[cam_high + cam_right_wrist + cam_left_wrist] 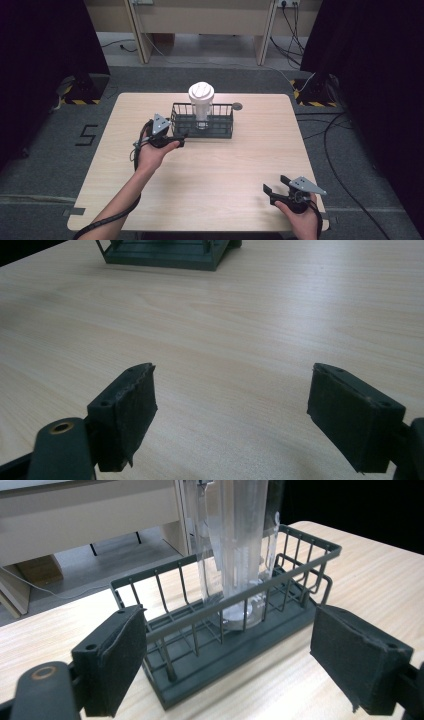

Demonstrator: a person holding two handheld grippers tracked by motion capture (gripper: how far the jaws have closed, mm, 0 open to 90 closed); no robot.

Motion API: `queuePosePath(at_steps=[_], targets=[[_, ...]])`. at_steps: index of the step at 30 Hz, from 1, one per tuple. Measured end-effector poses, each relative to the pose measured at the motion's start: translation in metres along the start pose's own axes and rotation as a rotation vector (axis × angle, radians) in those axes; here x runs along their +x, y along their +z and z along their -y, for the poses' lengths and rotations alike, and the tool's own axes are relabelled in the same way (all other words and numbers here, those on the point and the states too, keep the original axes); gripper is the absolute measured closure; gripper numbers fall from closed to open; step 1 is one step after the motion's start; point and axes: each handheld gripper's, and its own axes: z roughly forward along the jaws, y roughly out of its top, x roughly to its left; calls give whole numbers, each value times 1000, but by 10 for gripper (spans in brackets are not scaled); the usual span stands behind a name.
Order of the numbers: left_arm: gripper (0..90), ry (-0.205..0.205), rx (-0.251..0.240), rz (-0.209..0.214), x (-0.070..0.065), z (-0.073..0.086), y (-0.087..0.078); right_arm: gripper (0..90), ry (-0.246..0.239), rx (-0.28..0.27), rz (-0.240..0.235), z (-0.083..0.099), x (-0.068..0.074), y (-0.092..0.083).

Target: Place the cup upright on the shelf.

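Observation:
A dark wire basket (202, 121) stands at the far middle of the wooden table (210, 165). Inside it a clear tall cup with a white lid (201, 102) stands upright. My left gripper (179, 138) is open at the basket's left front corner, held by a hand. In the left gripper view the basket (225, 625) and the clear cup (235, 555) lie just ahead of the gripper (227, 665), whose jaws stand wide apart with nothing between them. My right gripper (274, 186) is open near the table's front right edge, over bare wood (230, 365).
A small round grey disc (237, 106) lies on the table just behind the basket's right end. Beyond the table stand a beige cabinet (200, 20), black curtains on both sides and cables on the grey floor. The basket's base (167, 252) shows far off in the right gripper view.

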Motion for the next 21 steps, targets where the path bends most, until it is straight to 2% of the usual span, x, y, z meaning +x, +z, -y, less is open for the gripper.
queuePosePath(at_steps=[3, 21], targets=[[145, 6, -2, 4, 0, 5, -8, 200, 12, -1, 0, 0, 1, 0], [145, 0, -25, -11, 9, 32, -61, 200, 10, -4, 4, 0, 0, -1]])
